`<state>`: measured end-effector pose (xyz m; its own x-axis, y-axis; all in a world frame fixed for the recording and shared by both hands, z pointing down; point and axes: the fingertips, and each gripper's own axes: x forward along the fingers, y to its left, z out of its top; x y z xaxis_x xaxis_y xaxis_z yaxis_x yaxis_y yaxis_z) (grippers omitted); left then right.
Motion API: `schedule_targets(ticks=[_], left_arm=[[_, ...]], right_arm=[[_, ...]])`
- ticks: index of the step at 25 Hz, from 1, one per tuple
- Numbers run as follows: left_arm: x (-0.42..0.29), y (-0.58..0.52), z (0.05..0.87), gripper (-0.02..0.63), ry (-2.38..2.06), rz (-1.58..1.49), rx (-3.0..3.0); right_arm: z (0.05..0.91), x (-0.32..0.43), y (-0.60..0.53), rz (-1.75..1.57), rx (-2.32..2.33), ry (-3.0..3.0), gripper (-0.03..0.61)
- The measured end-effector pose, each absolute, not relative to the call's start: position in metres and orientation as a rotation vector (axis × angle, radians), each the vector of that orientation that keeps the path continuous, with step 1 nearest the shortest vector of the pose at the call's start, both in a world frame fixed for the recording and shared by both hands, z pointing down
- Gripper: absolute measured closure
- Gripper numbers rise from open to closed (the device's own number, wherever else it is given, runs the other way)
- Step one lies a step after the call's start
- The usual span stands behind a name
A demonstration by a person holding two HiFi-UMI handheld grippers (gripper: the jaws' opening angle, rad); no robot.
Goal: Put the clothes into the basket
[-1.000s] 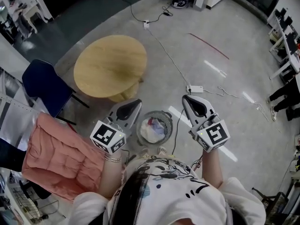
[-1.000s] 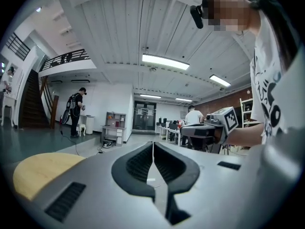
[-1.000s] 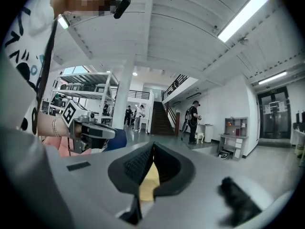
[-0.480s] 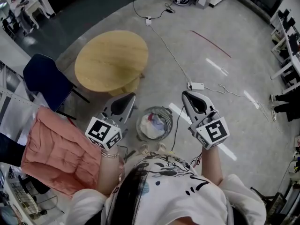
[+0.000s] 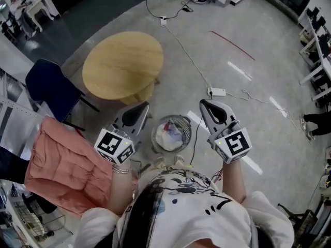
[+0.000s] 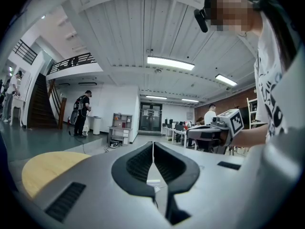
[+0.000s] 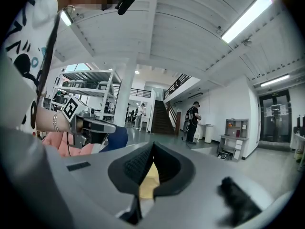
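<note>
Both grippers hover empty, jaws pressed together with nothing between them: the left gripper (image 5: 140, 109) on one side of the basket (image 5: 184, 123), the right gripper (image 5: 205, 105) on the other. Over the last second the left gripper has drawn slightly away from the basket's rim, towards the person's left; the right gripper has kept its place. The clothes (image 5: 168, 137), a white bundle with red and blue, lie inside the basket on the floor by the person's feet. That load looks delivered. A pink padded piece (image 5: 62, 161) lies well apart on the left; if it is clothing, it is probably next.
</note>
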<state>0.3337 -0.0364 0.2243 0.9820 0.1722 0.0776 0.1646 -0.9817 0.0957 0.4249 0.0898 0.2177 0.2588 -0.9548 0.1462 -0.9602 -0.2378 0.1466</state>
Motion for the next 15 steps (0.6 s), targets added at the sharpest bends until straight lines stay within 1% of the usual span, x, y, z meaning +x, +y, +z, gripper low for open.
schedule_targets(ticks=[15], left_arm=[[0.330,-0.046,0.236,0.595,0.245,0.136,2.980]], right_arm=[[0.221,0.424,0.082,0.054,2.311,-1.783,0.551]])
